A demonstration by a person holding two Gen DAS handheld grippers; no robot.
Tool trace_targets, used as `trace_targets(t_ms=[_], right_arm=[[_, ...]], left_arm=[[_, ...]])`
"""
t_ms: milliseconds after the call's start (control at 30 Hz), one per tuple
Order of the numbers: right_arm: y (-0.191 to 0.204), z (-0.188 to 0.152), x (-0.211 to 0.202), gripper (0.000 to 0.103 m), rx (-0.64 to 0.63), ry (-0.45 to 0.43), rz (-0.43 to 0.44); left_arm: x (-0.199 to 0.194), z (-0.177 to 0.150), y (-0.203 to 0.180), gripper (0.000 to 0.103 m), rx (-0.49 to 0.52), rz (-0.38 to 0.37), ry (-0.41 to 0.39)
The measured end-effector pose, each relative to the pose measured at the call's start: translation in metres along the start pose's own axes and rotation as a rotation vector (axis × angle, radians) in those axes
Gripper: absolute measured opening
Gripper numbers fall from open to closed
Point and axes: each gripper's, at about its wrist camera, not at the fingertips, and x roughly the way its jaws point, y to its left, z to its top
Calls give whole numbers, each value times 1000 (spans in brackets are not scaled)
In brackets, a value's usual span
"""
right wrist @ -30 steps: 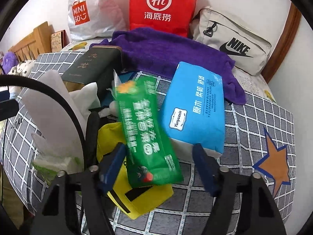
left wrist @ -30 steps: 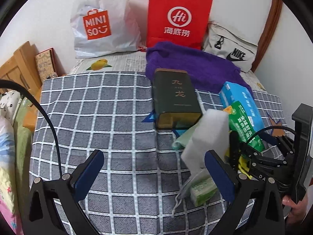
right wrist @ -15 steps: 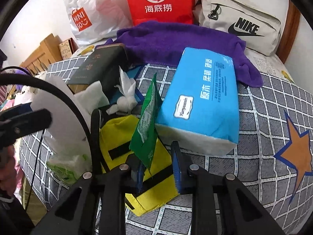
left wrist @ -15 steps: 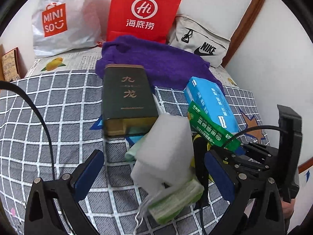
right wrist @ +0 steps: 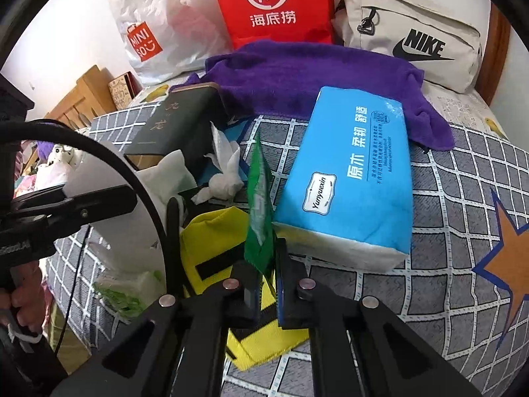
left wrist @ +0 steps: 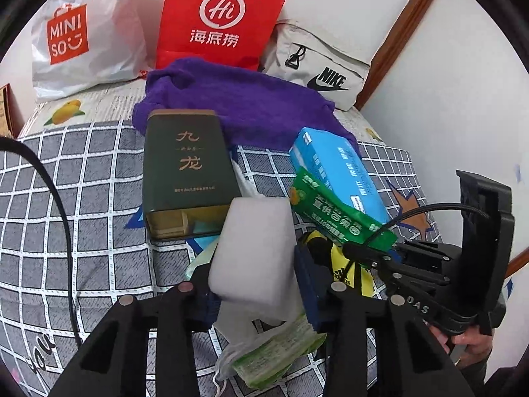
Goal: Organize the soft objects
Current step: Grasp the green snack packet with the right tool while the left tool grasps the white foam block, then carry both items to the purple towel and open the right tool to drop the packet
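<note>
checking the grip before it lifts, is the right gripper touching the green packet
Touching. In the right wrist view the right gripper has just closed on the green packet, both pads pressed against its lower edge.

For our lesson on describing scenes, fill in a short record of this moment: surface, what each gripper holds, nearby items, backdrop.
surface: checked bedcover
left gripper: jaws just closed on white foam block
right gripper: shut on green packet
nearby: blue tissue pack, dark green tin, purple towel, yellow bag
backdrop: red paper bag, white Miniso bag

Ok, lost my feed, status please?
Left claw shut on white sponge. Right claw shut on green packet. Blue tissue pack alongside.
</note>
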Motion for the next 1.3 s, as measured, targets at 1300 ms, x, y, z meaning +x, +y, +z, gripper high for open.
trace_targets(t_ms=[1300], right_arm=[[-44,91,-51,5,27,-174,-17]], left_arm=[[-50,91,24,34,5,-4,-96]])
